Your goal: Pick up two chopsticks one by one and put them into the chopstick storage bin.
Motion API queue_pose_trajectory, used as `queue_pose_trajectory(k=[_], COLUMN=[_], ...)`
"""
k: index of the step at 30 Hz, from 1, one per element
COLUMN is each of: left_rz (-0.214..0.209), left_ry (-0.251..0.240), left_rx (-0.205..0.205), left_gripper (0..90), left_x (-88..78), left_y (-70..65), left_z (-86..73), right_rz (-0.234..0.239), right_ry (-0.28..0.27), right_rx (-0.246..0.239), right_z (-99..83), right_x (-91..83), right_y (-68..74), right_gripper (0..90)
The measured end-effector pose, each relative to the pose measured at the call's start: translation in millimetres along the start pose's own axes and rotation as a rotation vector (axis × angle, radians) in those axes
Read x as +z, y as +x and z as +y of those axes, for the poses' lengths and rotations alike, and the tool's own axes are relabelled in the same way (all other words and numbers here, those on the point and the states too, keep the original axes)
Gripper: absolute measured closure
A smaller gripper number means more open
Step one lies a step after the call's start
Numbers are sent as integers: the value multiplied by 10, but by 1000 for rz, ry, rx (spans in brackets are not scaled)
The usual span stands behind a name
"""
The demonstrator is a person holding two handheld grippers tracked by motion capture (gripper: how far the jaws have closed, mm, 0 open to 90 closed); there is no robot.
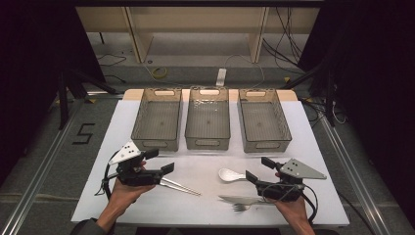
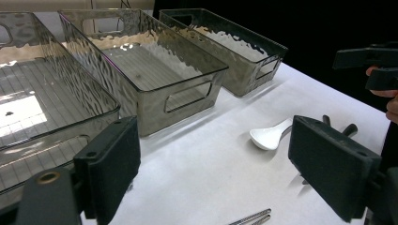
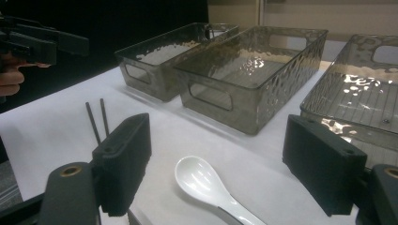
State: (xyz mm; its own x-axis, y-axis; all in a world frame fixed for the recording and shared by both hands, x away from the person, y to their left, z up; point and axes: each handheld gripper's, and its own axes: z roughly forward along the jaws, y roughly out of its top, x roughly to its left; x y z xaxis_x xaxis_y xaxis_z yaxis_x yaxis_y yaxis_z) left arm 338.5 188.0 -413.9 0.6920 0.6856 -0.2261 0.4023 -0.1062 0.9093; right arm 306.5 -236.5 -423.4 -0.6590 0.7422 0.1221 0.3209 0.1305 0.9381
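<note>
Spoon [image 1: 231,174], white, lies on the worktop [image 1: 303,147] just at 9 o'clock of our right gripper [image 1: 258,170], bowl toward the trays. We hold that gripper with its fingers [image 3: 123,161] spread wide, nothing between them. Chopsticks [image 1: 180,186] lie just at 3 o'clock of our left gripper [image 1: 158,160], whose fingers [image 2: 111,164] also stand wide and empty. A fork [image 1: 241,207] and a knife [image 1: 236,199] lie at 7 o'clock of the right gripper. Three clear trays [image 1: 207,143] stand in a row at 12 o'clock.

Two black handheld grippers: left gripper [image 1: 155,161] and right gripper [image 1: 258,169], each with thick black jaws, grey three-cornered top plate, and trailing black cable.
</note>
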Motion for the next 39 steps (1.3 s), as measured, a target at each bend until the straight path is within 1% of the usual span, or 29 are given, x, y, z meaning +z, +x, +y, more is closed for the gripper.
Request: queue_pose_trajectory(k=[3, 6, 7, 8, 10, 11, 16, 17, 19, 20, 21, 24, 27, 30, 32, 34, 36, 38, 39], left_rz=[12, 11, 10, 3, 7, 1, 14, 28, 37, 34, 19, 3, -7, -3, 1, -4, 4, 5, 1], left_ry=[6, 24, 37, 62, 103, 123, 246, 269, 323, 343, 365, 406, 434, 468, 483, 511, 531, 543, 554], left_rx=[9, 6, 3, 6, 22, 22, 110, 136, 180, 190, 193, 186, 173, 177, 180, 192, 205, 210, 220], left_gripper=[166, 166, 166, 166, 166, 166, 165, 165, 165, 165, 165, 169, 170, 170, 170, 171, 171, 174, 179], left_x=[2, 5, 11, 20, 34, 47, 131, 149, 183, 196, 206, 251, 305, 359, 388, 410, 430, 446, 450], left_y=[7, 17, 17, 20, 11, 4, -45, -57, -63, -59, -47, 2, 50, 86, 94, 95, 94, 97, 104], left_z=[12, 26, 35, 53, 72, 74, 122, 139, 171, 186, 200, 233, 246, 238, 226, 221, 224, 235, 241], right_rz=[0, 3, 3, 3, 4, 4, 7, 8, 9, 8, 9, 11, 13, 21, 25, 27, 28, 30, 29], right_ry=[1, 5, 6, 8, 10, 10, 17, 18, 22, 24, 25, 30, 33, 39, 42, 42, 44, 42, 41], right_rx=[0, -1, -5, -10, -7, -7, -9, -9, -13, -15, -16, -13, -17, -21, -26, -35, -38, -37, -37], right_z=[0, 0, 0, 0, -3, -3, -3, -3, -3, -3, -3, -3, -5, -1, -2, 0, 2, 3, 2], right_x=[1, 4, 4, 5, 10, 10, 16, 19, 21, 22, 22, 26, 33, 37, 41, 41, 41, 37, 38], right_y=[-1, 6, 8, 11, 8, 8, 4, 5, 5, 7, 7, 6, 3, 7, 16, 28, 33, 37, 36], right_gripper=[249, 249, 249, 249, 249, 249, 250, 251, 250, 250, 250, 251, 251, 252, 252, 252, 253, 254, 255])
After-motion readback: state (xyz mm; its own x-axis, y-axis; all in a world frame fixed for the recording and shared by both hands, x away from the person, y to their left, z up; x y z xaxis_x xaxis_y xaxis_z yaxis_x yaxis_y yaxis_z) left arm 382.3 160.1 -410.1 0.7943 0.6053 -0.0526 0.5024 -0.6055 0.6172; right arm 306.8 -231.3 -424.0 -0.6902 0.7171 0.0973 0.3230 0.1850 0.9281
